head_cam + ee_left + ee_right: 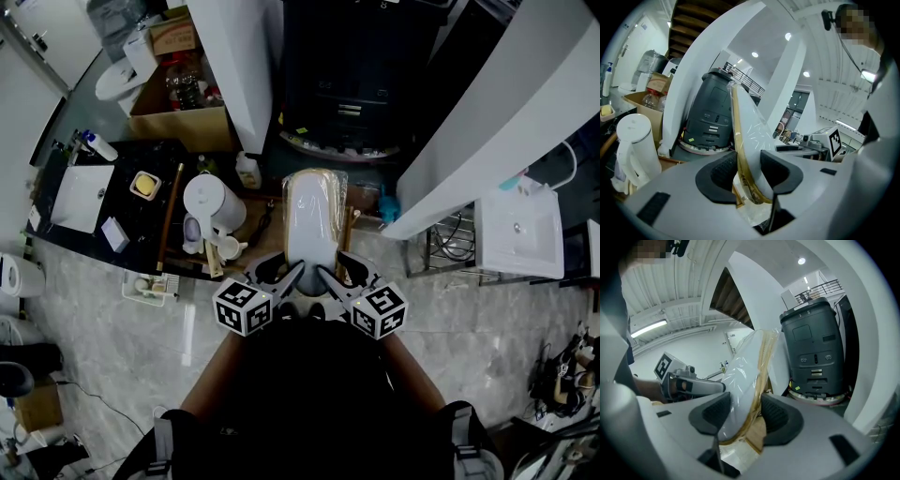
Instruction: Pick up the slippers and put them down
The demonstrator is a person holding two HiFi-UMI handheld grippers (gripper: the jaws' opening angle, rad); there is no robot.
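The pair of white slippers (314, 220), flat, sealed in clear plastic and with a tan edge along the sole, is held by both tools at once. The left gripper (284, 278) has its two dark pads closed on one side of the heel end, and the right gripper (330, 278) is closed in the same way on the other side. In each gripper view the pack stands between the pads and touches them, with the tan edge against one pad.

I think two grips are used because the pack is long and soft. One grip at the heel alone would probably let it hang down or turn.

From the jaws the slippers reach forward, away from the person, with the toe end far from both grippers. They are above a small wooden table (269, 246), just beside a white electric kettle (214, 202) and in front of a dark grey machine (710, 112). Whether the toe end rests on the table I cannot tell; to me the pack looks lifted and not yet put down.
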